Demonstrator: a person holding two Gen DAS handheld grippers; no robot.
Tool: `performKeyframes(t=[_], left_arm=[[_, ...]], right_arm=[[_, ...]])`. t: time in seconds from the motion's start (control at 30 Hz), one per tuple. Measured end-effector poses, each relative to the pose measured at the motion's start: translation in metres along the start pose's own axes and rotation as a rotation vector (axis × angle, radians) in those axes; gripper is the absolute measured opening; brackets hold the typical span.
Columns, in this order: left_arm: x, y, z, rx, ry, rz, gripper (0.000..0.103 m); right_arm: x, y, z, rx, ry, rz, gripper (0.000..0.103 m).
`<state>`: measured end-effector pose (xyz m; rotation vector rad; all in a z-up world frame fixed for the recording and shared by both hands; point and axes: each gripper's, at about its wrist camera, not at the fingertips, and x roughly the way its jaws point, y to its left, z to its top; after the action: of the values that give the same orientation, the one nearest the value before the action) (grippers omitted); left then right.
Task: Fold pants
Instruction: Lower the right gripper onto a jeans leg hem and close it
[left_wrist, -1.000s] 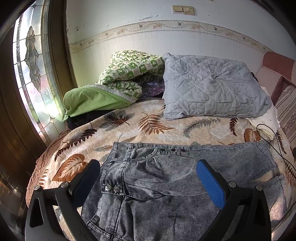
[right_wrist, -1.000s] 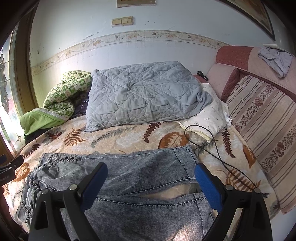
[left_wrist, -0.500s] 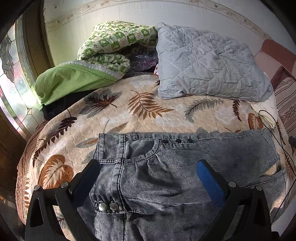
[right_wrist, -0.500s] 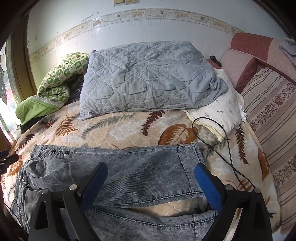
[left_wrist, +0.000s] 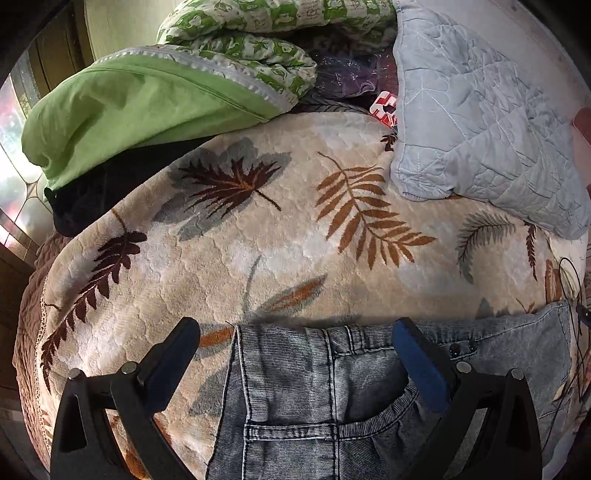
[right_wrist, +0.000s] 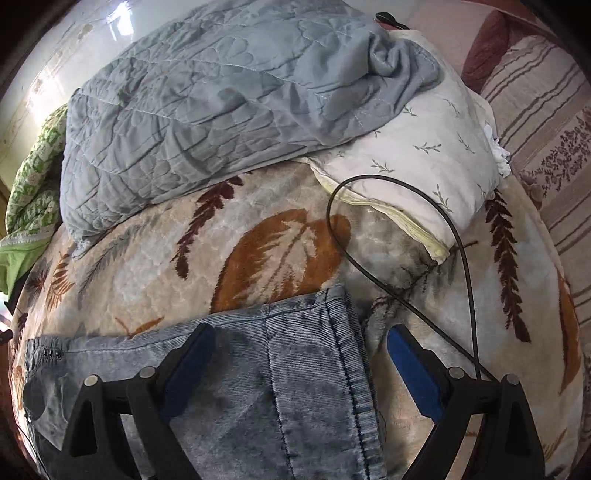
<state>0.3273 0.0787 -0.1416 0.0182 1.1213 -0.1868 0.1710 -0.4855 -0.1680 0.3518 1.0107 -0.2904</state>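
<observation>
Both grippers are spread wide with nothing in them: the left gripper (left_wrist: 295, 341) sits over the waistband corner of the pants (left_wrist: 332, 398), the right gripper (right_wrist: 301, 345) over a stitched hem. It's acid-washed grey denim, flat on a plush leaf-print blanket (left_wrist: 280, 251). Quilted grey pillow (right_wrist: 207, 92) behind. No readable labels.

Leaf-print bed (left_wrist: 280, 251), pants (left_wrist: 332, 398), grey quilt (right_wrist: 207, 110)

Bare leaf-print bedspread (left_wrist: 295, 240) fills mid-frame in both views; a grey quilt (right_wrist: 207, 103), green bedding (left_wrist: 122, 107) (upper left) and looping black cable (right_wrist: 454, 229) hem it in.
</observation>
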Motion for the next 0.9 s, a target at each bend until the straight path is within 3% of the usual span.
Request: performKeyframes(t=[0.1, 0.2, 0.27, 0.33, 0.47, 0.5, 0.53, 0.63, 0.73, 0.9], left_arm=[[0.011, 0.01, 0.006, -0.041, 0.034, -0.037, 0.098], [0.021, 0.019, 0.007, -0.074, 0.069, -0.06, 0.079], [0.028, 0.025, 0.007, -0.098, 0.099, -0.076, 0.059], [0.035, 0.031, 0.006, -0.127, 0.125, -0.091, 0.051], [0.045, 0.04, 0.003, -0.162, 0.163, -0.147, 0.051], [0.045, 0.041, 0.002, -0.163, 0.165, -0.161, 0.051], [0.043, 0.041, 0.001, -0.16, 0.163, -0.177, 0.051], [0.04, 0.043, -0.001, -0.169, 0.171, -0.202, 0.052], [0.033, 0.054, -0.006, -0.214, 0.19, -0.184, 0.054], [0.033, 0.058, -0.013, -0.236, 0.2, -0.221, 0.057]], right_arm=[[0.019, -0.016, 0.009, 0.053, 0.036, 0.017, 0.084], [0.038, -0.023, 0.013, 0.071, 0.078, 0.019, 0.075], [0.051, -0.026, 0.016, 0.082, 0.099, 0.02, 0.071], [0.059, -0.029, 0.018, 0.097, 0.101, 0.023, 0.069], [0.066, -0.017, 0.023, 0.035, 0.114, -0.024, 0.064], [0.067, -0.013, 0.022, 0.015, 0.126, -0.017, 0.047], [0.07, -0.01, 0.022, 0.004, 0.151, -0.009, 0.041], [0.07, 0.0, 0.018, -0.056, 0.15, -0.05, 0.039], [0.071, -0.001, 0.018, -0.044, 0.147, -0.05, 0.037], [0.073, 0.003, 0.017, -0.059, 0.136, -0.058, 0.034]])
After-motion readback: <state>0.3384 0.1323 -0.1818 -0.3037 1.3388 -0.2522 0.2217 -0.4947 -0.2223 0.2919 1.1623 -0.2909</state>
